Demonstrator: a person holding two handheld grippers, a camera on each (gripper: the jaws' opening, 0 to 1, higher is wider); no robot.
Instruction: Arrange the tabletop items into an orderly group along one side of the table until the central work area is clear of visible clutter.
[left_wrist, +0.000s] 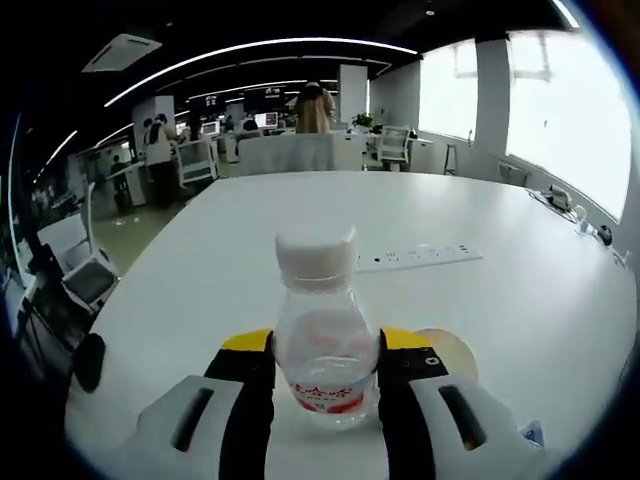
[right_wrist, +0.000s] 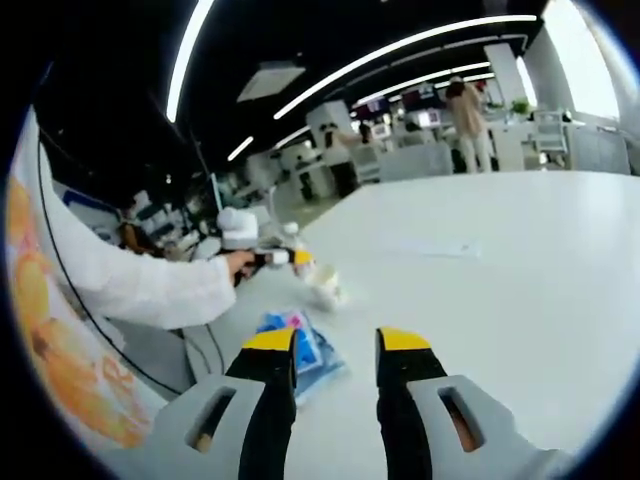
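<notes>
— While the left gripper view is read, what is seen between the jaws?

— A bottle (left_wrist: 325, 345) is pinched by the left hand-held gripper (left_wrist: 325, 375): clear, white-capped, red-labelled, held upright with a jaw pressed to each side. It is seen over the near edge of the white worktop (left_wrist: 500, 300). A power strip (left_wrist: 418, 256) is laid flat further along the worktop, well apart from the bottle, and a pale round disc (left_wrist: 455, 350) is glimpsed just beside the right jaw (what it is cannot be told).

— And the right one?

— The right hand-held gripper (right_wrist: 335, 345) is held spread, with nothing between its jaws. A blue packet (right_wrist: 305, 350) is seen lying on the worktop just beyond its left jaw. Further off, the left hand-held gripper is gripped by a hand (right_wrist: 238, 264) in a white sleeve (right_wrist: 140, 280), the bottle being held at its tip.

— Anything behind?

— Office desks and standing people are made out, blurred.
</notes>
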